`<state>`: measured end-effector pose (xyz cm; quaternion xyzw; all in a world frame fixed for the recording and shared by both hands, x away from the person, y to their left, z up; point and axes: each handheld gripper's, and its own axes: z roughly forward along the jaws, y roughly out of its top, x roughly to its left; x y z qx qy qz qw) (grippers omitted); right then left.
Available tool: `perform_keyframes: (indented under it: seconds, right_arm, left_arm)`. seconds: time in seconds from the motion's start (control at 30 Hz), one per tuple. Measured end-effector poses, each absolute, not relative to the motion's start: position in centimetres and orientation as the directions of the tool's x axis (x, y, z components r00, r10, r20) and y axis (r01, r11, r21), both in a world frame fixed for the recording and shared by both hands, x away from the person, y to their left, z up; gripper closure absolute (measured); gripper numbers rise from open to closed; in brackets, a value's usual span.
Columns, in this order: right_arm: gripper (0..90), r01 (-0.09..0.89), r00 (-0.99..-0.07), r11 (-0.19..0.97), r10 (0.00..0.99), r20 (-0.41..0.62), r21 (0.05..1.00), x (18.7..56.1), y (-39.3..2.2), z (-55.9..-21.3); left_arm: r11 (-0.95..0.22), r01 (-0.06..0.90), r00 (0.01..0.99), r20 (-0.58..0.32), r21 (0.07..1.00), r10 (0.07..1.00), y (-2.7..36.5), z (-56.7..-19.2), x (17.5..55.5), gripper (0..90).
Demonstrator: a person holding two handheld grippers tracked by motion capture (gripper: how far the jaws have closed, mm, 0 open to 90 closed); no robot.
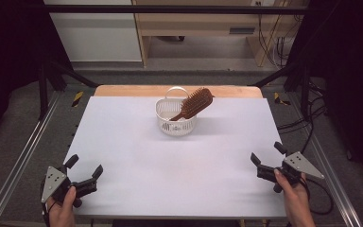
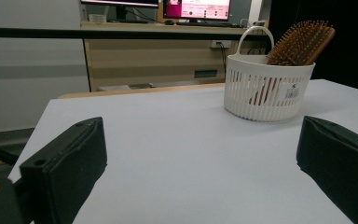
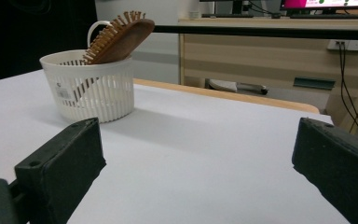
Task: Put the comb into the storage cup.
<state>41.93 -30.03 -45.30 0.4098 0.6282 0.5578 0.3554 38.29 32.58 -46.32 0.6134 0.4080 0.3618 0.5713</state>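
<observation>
High view: my left gripper [image 1: 84,166] at near-left table [image 1: 123,142] corner, jaws spread wide, empty. My right gripper [image 1: 266,157] at near-right corner, jaws apart, empty. White basket [image 1: 176,122] near far edge, well apart from both; wooden hairbrush [image 1: 194,104] in it, handle down, head tilted over right rim.

Left gripper view: basket [image 2: 265,91] ahead-right, brush [image 2: 303,43] bristles facing me.

Right gripper view: basket [image 3: 89,88] ahead-left, brush [image 3: 121,37] leaning right.

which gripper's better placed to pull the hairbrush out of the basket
Right, probably, by a narrow margin. The hairbrush leans out over the right rim of the basket, toward the right gripper. The left gripper is equally open but faces the basket wall.
</observation>
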Motion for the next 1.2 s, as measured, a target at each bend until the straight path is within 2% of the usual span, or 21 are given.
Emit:
perform_keyframes:
  seconds: [0.37, 1.2]
  right_arm:
    - [2.6, 0.119, -0.453, 0.044, 0.891, 0.015, 0.992, 41.8, -29.0, -46.3]
    - [3.9, 0.084, -0.554, 0.074, 0.832, -0.015, 0.994, 42.3, -25.5, -46.4]
  left_arm:
    - [0.004, 0.085, 0.420, -0.039, 0.996, 0.907, 32.5, -46.3, 38.3, 1.8]
    - [-0.039, 0.057, 0.469, 0.008, 0.998, 0.883, 31.0, -46.1, 38.3, 1.8]
